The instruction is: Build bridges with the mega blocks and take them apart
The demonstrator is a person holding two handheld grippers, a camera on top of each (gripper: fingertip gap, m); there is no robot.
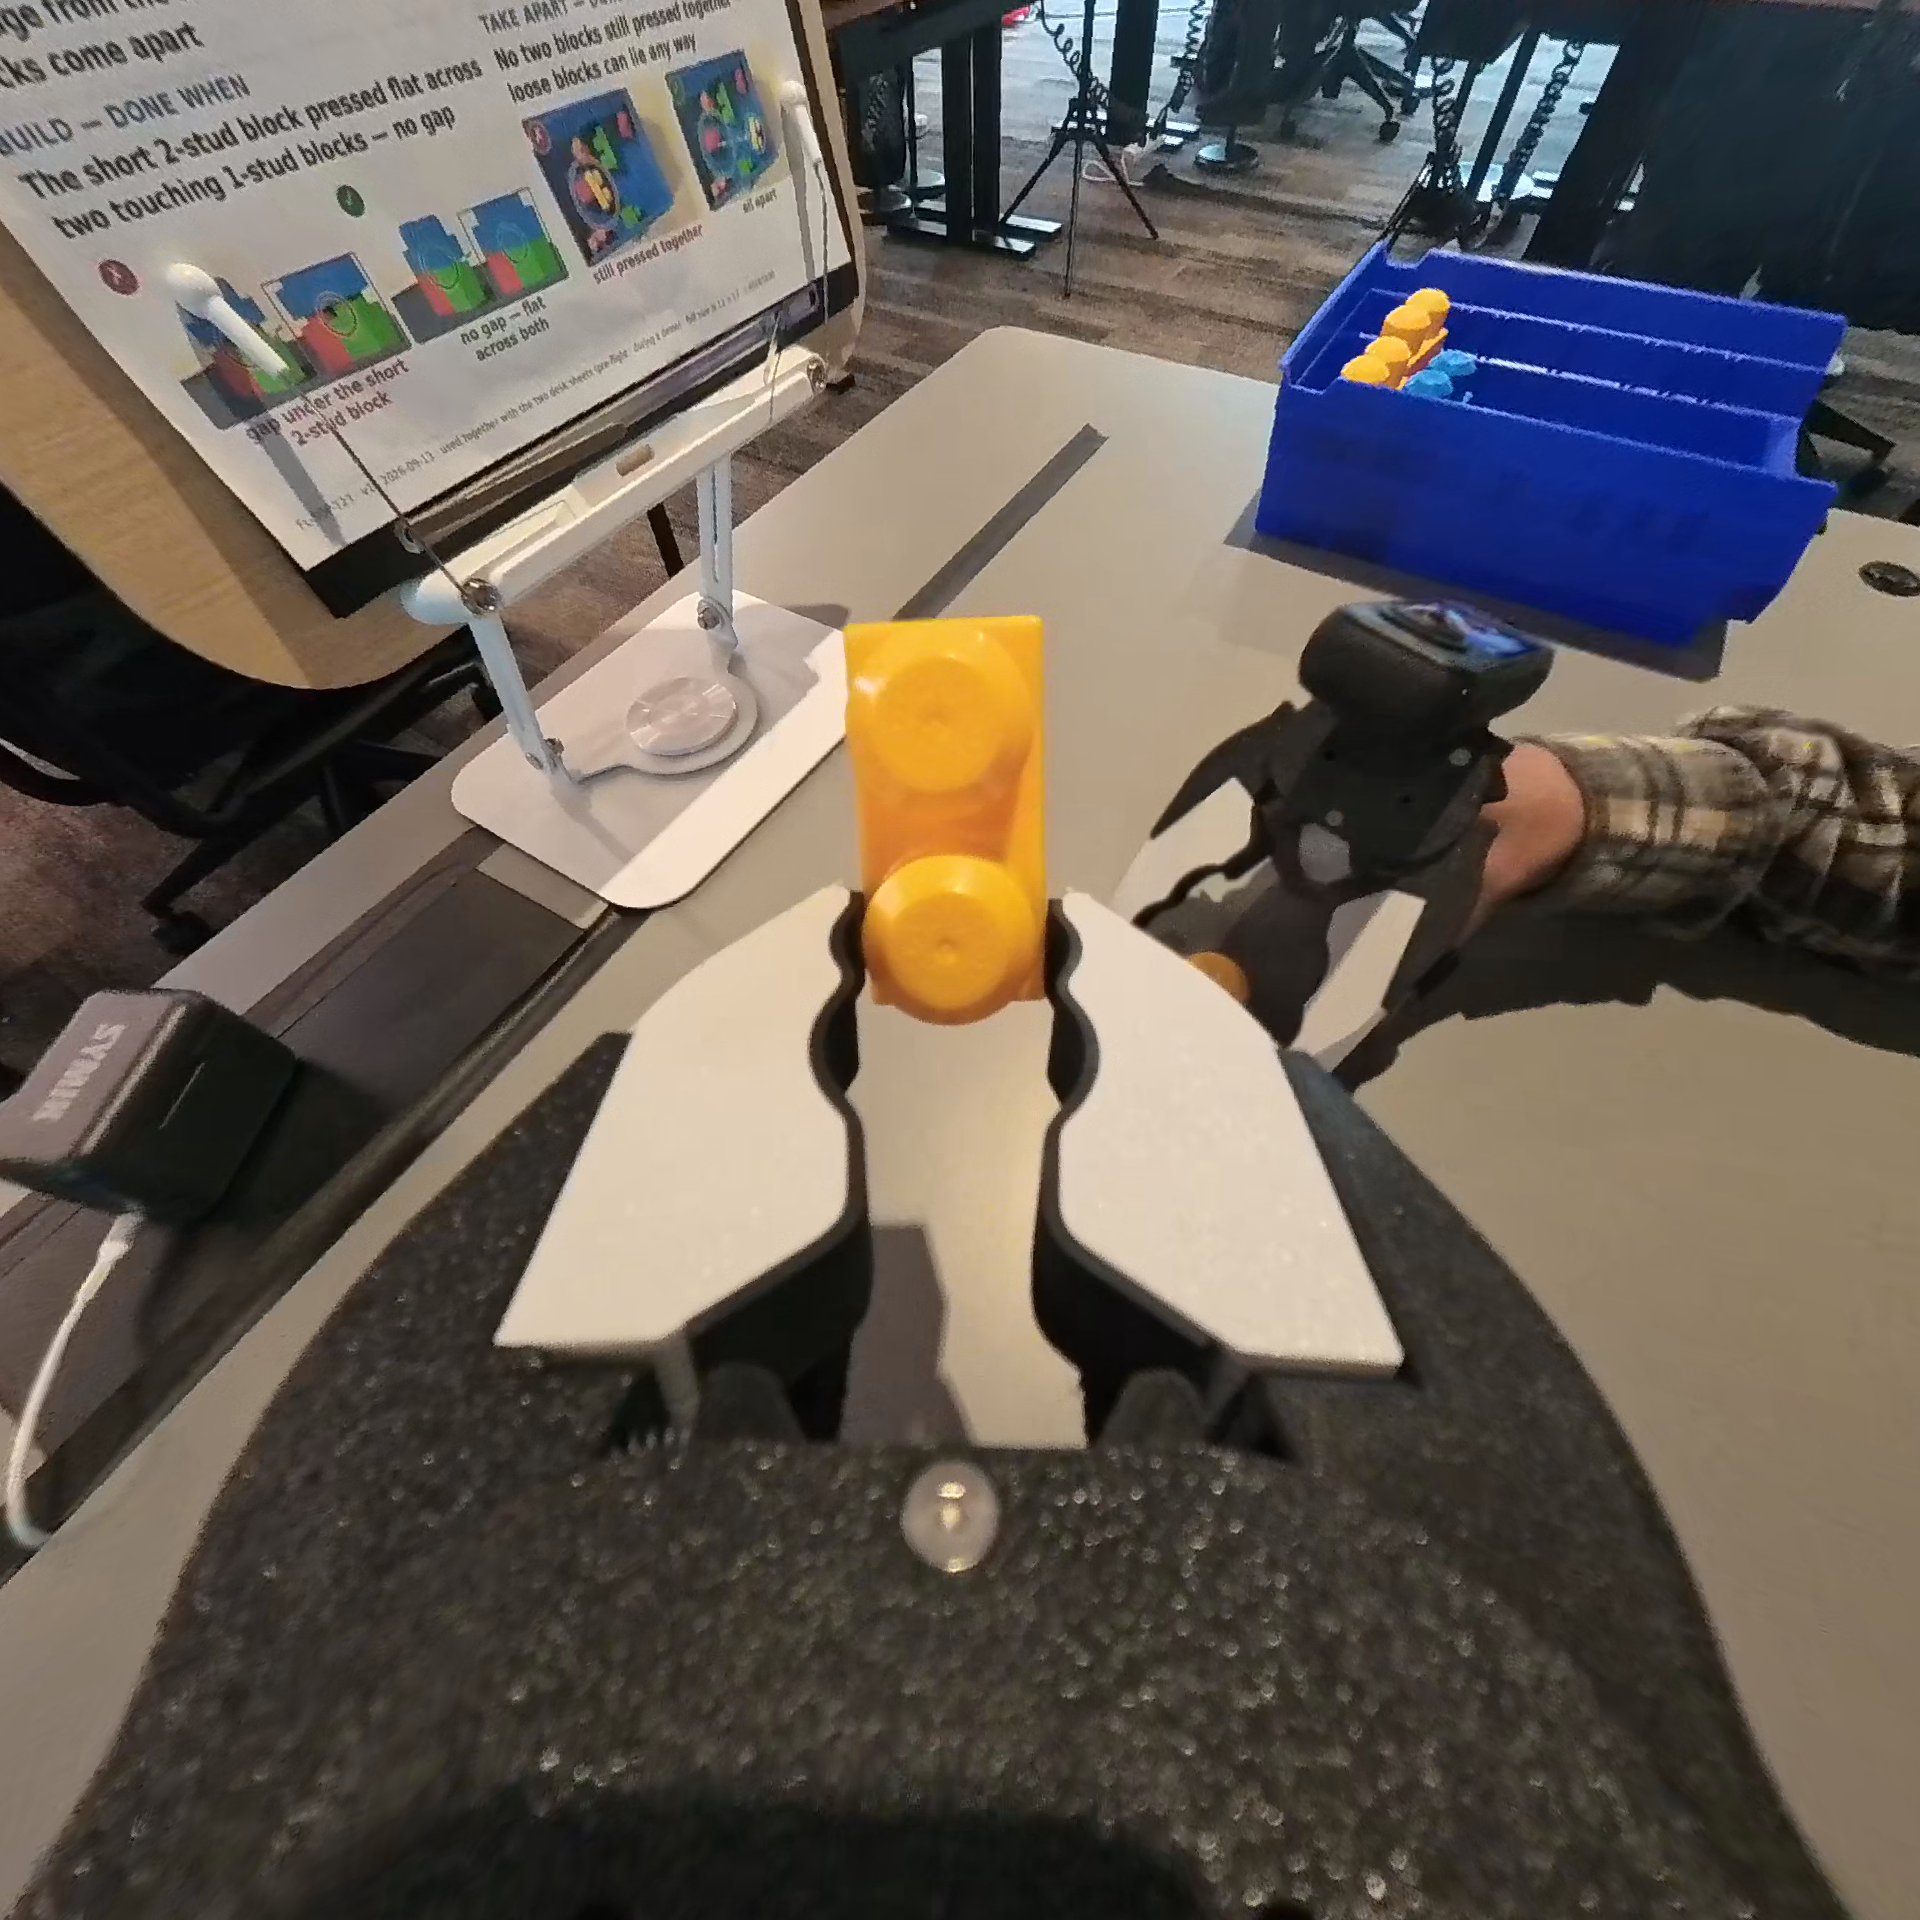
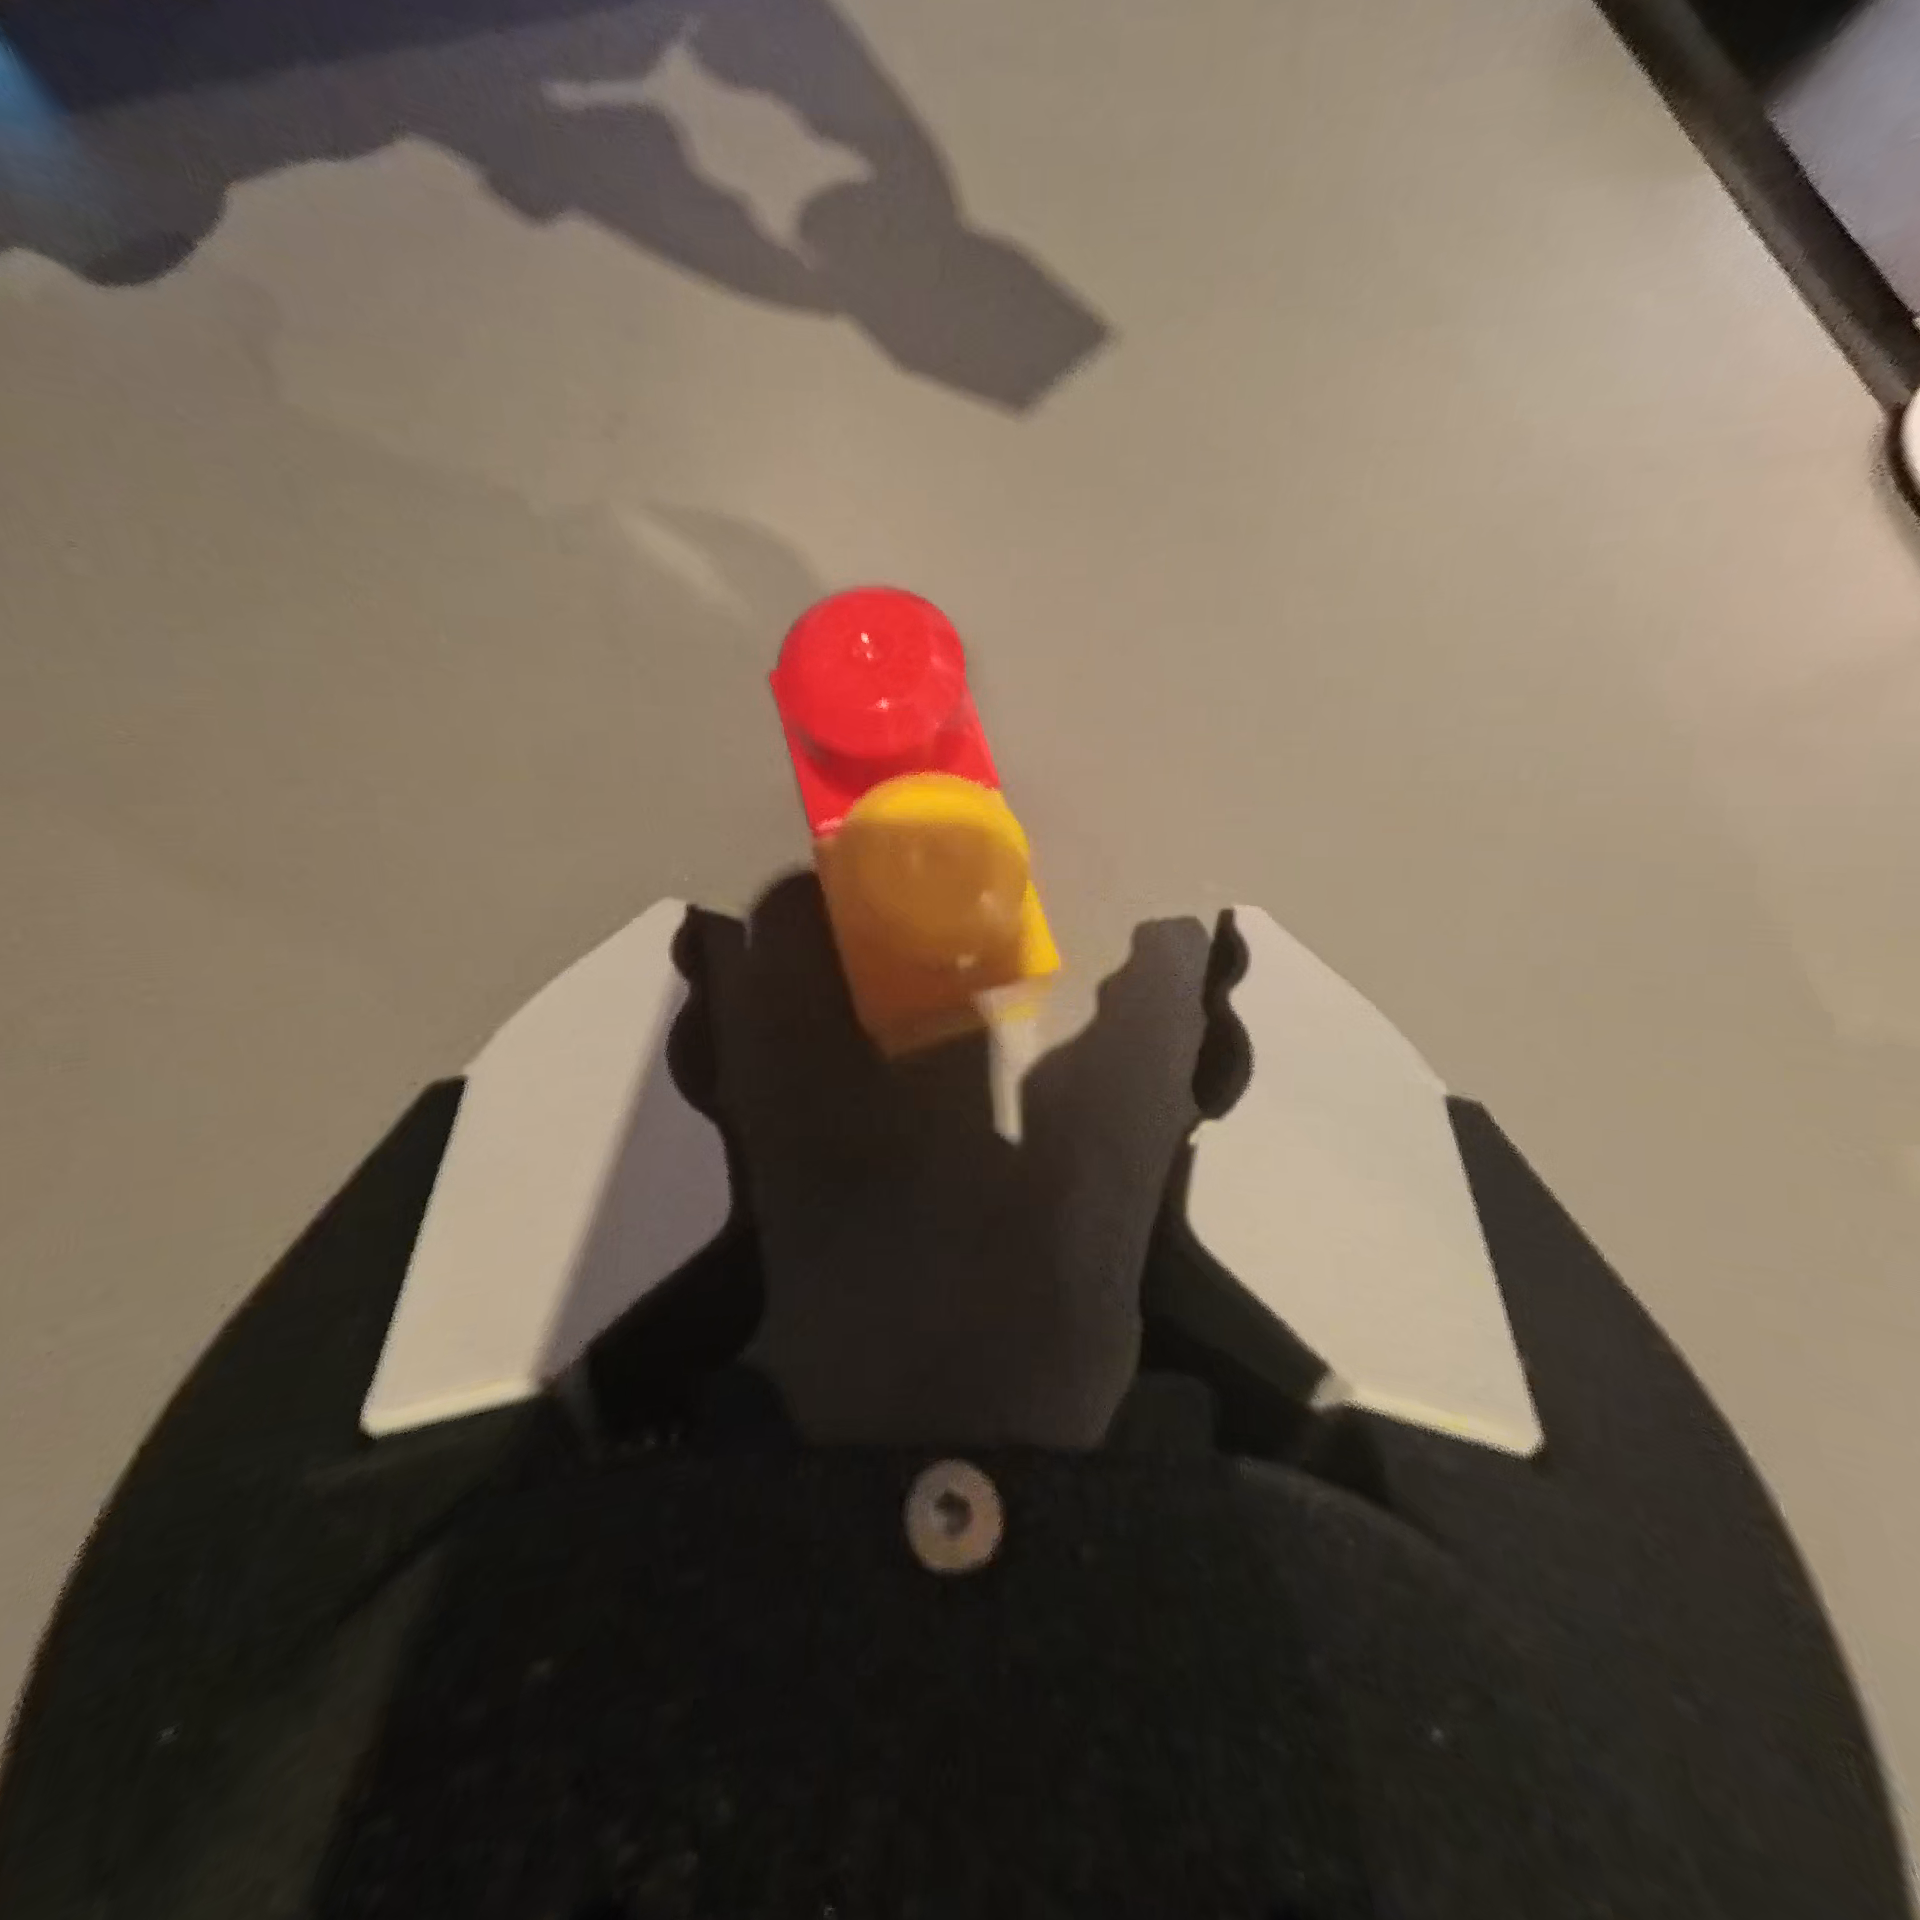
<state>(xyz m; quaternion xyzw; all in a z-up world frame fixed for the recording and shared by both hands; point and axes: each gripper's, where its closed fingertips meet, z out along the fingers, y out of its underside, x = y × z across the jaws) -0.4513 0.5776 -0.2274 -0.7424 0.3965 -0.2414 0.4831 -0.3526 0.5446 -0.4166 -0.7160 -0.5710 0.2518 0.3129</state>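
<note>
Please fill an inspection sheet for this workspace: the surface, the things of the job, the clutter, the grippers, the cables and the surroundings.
Surface: grey table, bare around the blocks.
Job's things: orange two-stud block held in the air; red one-stud block and yellow one-stud block touching on the table; more blocks in the blue bin.
Clutter: instruction sheet on a white stand; small black box.
Grippers: left gripper shut on the orange block; right gripper open over the two blocks.
Cables: white cable from the black box.
Surroundings: desks, chairs and a tripod on wooden floor.
</note>
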